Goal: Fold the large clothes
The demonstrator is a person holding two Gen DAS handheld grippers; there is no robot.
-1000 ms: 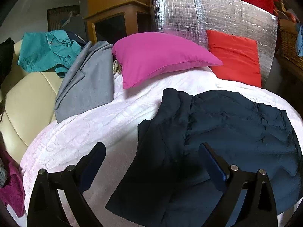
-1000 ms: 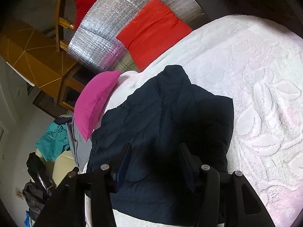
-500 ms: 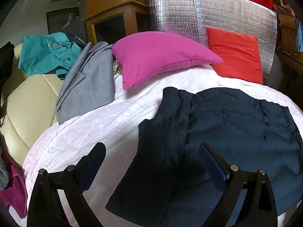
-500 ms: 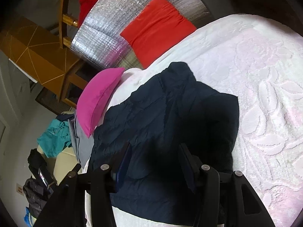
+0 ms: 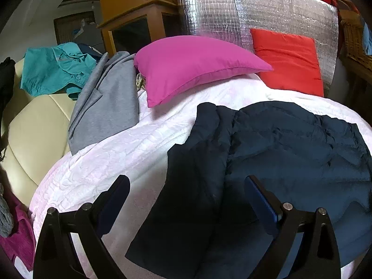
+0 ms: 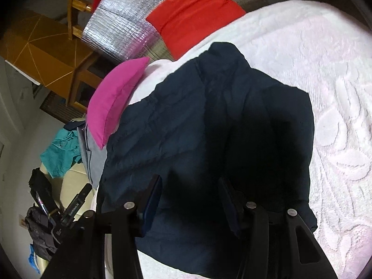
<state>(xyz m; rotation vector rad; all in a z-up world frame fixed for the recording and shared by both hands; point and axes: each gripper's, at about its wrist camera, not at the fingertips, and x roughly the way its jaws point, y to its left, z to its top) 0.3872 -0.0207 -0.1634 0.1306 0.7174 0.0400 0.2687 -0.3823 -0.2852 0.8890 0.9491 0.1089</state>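
Observation:
A dark navy padded jacket (image 5: 290, 151) lies spread and rumpled on the white embossed bedspread (image 5: 116, 158), one flap folded over along its left side. My left gripper (image 5: 186, 181) hovers open and wide over that left flap, one finger above the bedspread, the other above the jacket. In the right wrist view the same jacket (image 6: 186, 116) fills the middle. My right gripper (image 6: 190, 181) stands open low over its near part, nothing pinched between the pads.
A pink pillow (image 5: 190, 65) and a red pillow (image 5: 288, 60) lean at the head of the bed against a silver foil panel (image 5: 255, 7). A grey garment (image 5: 107, 107) and a teal shirt (image 5: 53, 69) drape over a cream sofa (image 5: 32, 127) on the left.
The right gripper has sunk a little closer to the jacket, which now looks larger in its view. The left gripper has barely moved. Both sets of jaws keep their width.

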